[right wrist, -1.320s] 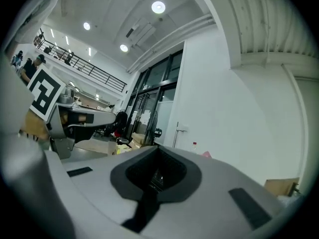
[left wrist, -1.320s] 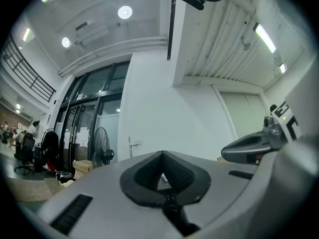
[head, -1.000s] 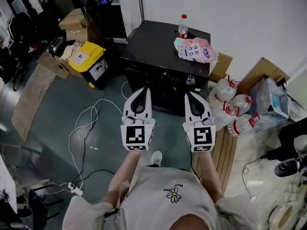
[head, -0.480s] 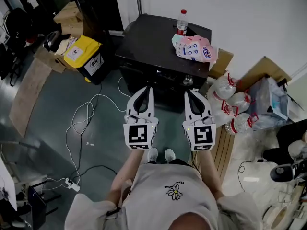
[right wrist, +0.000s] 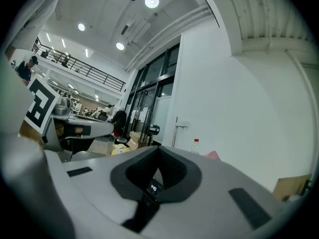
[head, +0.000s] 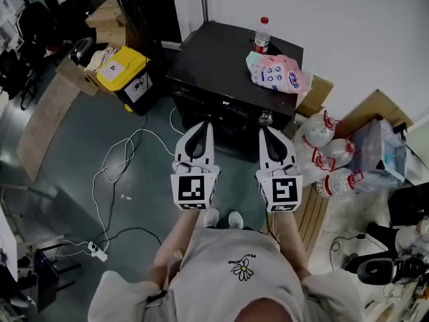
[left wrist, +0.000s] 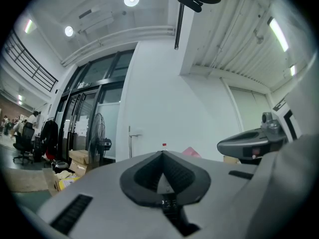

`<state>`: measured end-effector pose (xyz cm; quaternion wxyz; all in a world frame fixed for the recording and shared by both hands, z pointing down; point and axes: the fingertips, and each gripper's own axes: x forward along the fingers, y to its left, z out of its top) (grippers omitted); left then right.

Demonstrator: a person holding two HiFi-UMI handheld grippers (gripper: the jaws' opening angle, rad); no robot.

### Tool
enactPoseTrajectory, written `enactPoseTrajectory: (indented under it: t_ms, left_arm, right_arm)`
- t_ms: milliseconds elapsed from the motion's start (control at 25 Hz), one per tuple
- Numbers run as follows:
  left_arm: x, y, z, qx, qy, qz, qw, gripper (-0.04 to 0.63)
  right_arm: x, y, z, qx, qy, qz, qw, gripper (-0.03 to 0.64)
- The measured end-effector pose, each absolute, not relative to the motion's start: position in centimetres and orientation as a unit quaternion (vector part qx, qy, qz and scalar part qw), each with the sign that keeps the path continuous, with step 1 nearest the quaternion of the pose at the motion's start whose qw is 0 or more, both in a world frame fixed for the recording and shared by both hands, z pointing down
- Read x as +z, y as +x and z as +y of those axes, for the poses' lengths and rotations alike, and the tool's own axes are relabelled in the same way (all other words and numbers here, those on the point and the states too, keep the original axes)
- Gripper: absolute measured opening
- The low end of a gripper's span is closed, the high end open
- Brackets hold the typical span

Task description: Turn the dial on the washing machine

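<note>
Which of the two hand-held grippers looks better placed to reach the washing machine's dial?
Probably the right hand-held gripper: in the head view its tip points almost straight at the silver dial on the washing machine's front, while the left hand-held gripper sits off to the dial's side.

Washing machine dial [head: 266, 118] tiny, markings illegible

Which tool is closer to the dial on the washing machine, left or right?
Right. In the head view the right tool ends just below the dial; the left tool is well off to its left.
</note>
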<state>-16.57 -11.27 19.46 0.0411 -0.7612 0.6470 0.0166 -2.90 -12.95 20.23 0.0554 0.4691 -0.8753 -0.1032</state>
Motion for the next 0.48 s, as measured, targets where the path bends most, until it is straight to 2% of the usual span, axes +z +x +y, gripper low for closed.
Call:
enactPoseTrajectory:
  t_ms: [480]
  left_arm:
    - [19.29, -17.18, -11.09, 0.006, -0.757, 0.651, 0.051, -0.002]
  right_arm:
    - [20.27, -2.94, -12.96, -0.093, 0.472, -0.877, 0.022, 0.003]
